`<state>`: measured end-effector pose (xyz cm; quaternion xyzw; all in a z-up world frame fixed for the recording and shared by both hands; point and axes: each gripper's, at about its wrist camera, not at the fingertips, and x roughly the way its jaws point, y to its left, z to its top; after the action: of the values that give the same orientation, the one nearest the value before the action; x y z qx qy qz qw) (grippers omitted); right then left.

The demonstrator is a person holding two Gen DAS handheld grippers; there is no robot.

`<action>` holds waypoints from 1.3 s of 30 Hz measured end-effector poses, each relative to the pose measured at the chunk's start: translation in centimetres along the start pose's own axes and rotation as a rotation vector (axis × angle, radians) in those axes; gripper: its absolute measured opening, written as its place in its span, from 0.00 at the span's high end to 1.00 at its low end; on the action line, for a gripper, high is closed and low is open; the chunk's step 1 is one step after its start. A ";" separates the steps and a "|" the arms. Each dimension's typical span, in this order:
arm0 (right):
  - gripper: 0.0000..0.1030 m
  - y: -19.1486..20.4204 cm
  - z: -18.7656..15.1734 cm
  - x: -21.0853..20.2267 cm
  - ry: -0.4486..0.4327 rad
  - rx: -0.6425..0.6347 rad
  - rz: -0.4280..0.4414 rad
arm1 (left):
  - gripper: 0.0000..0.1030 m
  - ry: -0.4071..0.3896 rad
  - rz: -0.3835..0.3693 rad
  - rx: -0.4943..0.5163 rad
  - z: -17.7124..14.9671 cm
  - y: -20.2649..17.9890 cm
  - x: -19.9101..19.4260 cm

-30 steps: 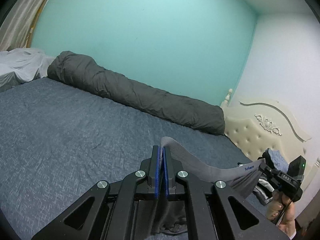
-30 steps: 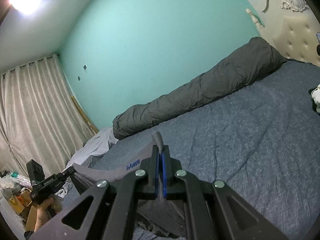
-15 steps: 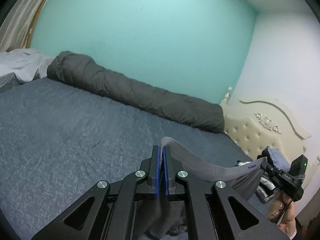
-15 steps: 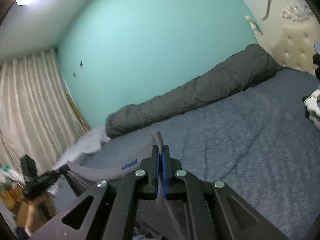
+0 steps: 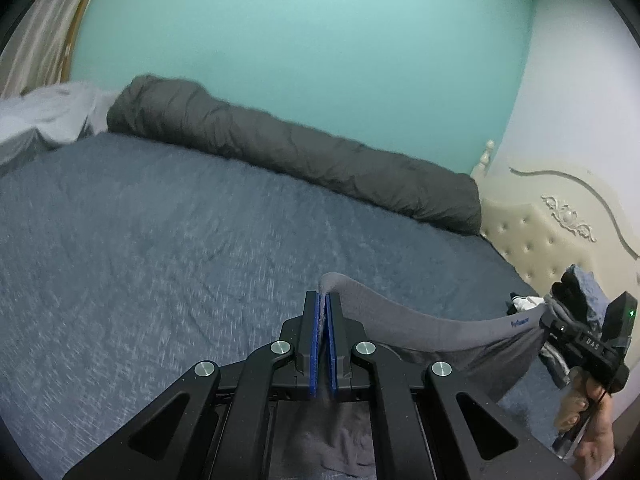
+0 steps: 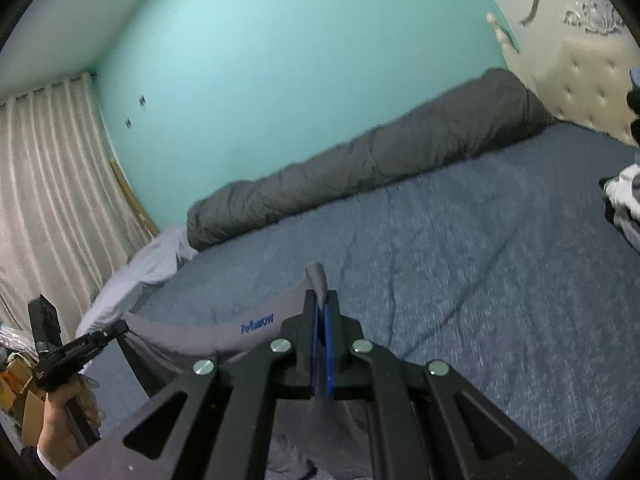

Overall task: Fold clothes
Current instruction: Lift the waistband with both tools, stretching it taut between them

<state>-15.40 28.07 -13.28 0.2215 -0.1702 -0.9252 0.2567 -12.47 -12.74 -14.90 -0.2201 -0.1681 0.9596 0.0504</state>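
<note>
Left wrist view: the left hand-held gripper [image 5: 325, 320] is pressed together on one end of the waistband [image 5: 420, 322] of a grey garment [image 5: 496, 356]. The band runs from that pinch out to the right of frame, where the right hand-held gripper [image 5: 549, 312] holds its other end. The long axis of the band thus lies crosswise, roughly parallel to the rolled dark duvet [image 5: 300, 152] at the far side of the bed [image 5: 160, 240]. The band sags a little in the middle and is not drawn flat. The body of the garment hangs beneath it, on the near side of the bed, well apart from the duvet. Whether its lower hem touches the bed cannot be told.

Right wrist view: the right hand-held gripper [image 6: 321, 312] is likewise pinched shut on the waistband [image 6: 224, 326], a tuft of fabric standing above its pads. The band leads away to the left of frame to the left hand-held gripper [image 6: 120, 326], closed on the far end. Blue lettering on the band reads reversed here.

Judgement: both grippers stand about equally distant from the duvet, neither nearer. The coming move appears to be a lay-down onto the bed with the waistband kept parallel to the duvet. Evening out the sag beforehand should avoid creasing.
</note>
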 end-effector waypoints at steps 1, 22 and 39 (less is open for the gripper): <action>0.98 0.4 0.3 -0.6 -0.013 -0.004 0.007 | 0.97 -0.012 -0.006 0.003 0.2 -0.3 -0.5; 0.98 3.3 3.1 -7.0 -0.094 -0.028 0.078 | 0.97 -0.137 -0.024 0.060 2.5 -4.3 -8.3; 0.98 -1.5 -1.7 1.4 0.098 0.003 -0.058 | 0.97 0.065 0.071 0.034 -1.9 -0.7 1.6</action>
<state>-16.25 28.17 -15.86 0.2719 -0.1524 -0.9200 0.2376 -13.10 -11.21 -16.90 -0.2562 -0.1422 0.9558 0.0257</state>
